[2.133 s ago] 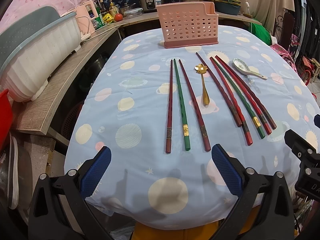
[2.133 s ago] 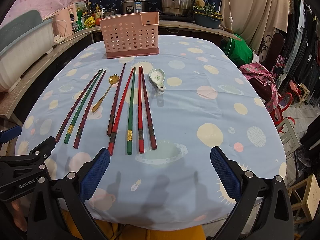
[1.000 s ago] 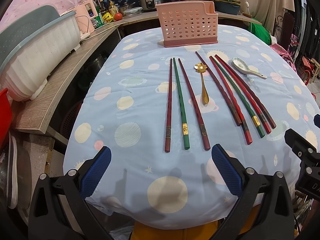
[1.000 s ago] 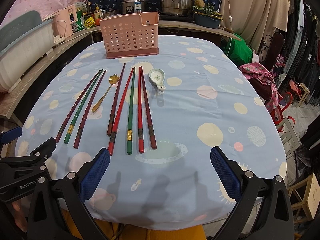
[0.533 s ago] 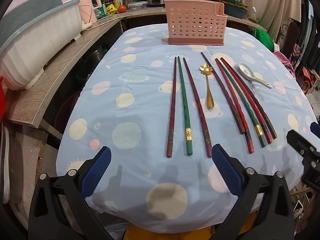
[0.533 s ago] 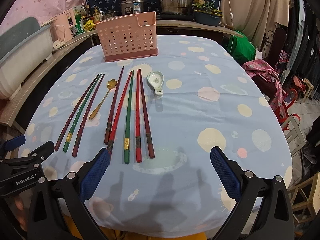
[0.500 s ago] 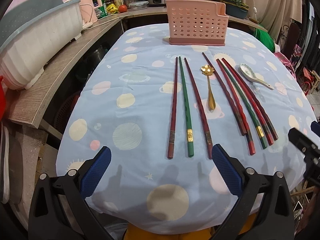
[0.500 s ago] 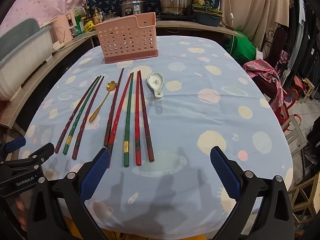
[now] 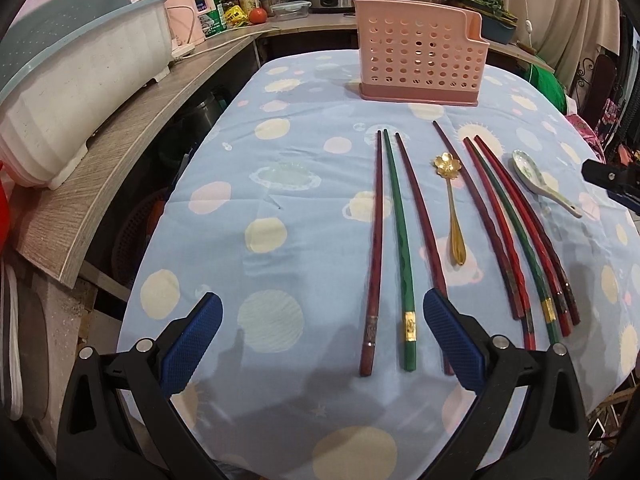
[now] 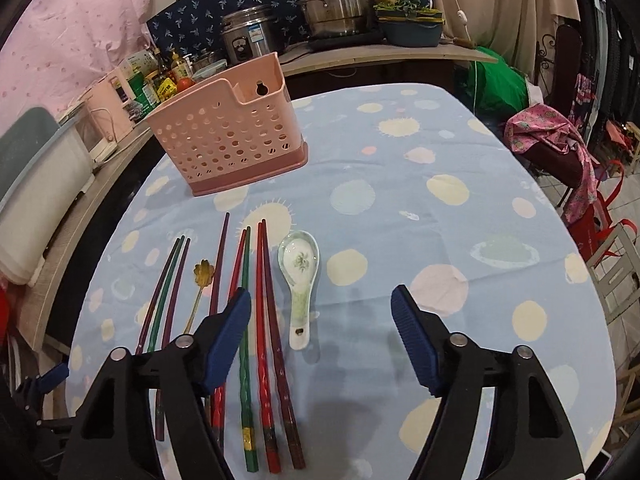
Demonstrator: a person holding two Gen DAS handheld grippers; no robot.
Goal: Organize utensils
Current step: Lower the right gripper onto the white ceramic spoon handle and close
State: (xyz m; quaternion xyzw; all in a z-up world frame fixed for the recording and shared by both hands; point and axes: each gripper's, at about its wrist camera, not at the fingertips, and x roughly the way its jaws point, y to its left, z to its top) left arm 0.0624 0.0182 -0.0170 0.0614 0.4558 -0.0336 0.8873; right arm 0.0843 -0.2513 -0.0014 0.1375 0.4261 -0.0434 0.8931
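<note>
Jaws: left gripper (image 9: 320,338) wide, empty | right gripper (image 10: 321,330) closing, nothing gripped, above ceramic spoon (image 10: 300,276)

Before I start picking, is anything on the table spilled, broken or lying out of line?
Nothing stands out. The pink holder stands upright with no utensil showing in it. The chopsticks lie in two roughly parallel groups, the gold spoon between them and the ceramic spoon at the right end. No spill or damage is visible on the tablecloth.
</note>
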